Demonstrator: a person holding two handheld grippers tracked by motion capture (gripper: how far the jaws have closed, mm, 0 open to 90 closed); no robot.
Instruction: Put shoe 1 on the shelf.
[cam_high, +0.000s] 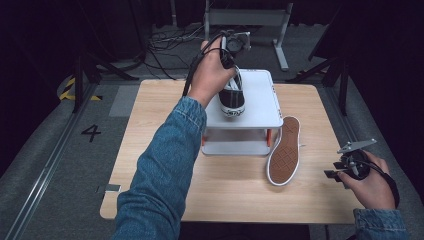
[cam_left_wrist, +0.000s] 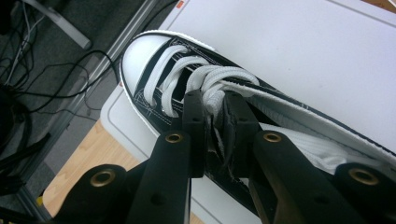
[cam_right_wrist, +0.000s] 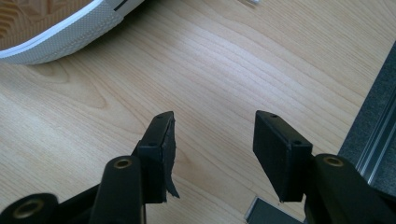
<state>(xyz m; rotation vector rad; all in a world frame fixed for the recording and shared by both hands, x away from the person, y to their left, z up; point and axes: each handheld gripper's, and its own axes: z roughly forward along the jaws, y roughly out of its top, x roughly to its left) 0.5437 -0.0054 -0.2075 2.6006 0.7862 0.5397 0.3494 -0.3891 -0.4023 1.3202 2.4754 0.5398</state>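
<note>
Left gripper (cam_left_wrist: 212, 119), in my left hand (cam_high: 212, 70), is clenched on the tongue and laces of a black-and-white sneaker (cam_high: 233, 92), which sits on or just above the top of a small white two-tier rack (cam_high: 260, 107) at the far middle of the desk (cam_high: 225, 190); I cannot tell whether its sole bears fully on the shelf. From the high view the shoe's long axis runs front to back, heel toward me and white toe cap (cam_left_wrist: 142, 56) pointing away, near the rack's far left edge. Its partner, the second sneaker (cam_high: 284, 150), lies on its side on the desk just right of the rack, tan sole showing, long axis also roughly front to back. My right gripper (cam_right_wrist: 212, 149) hangs over bare wood near the desk's right edge, jaws apart and grasping nothing. I judge the work about half done: one shoe is being placed on the rack and not yet let go, the other waits to be picked up.
</note>
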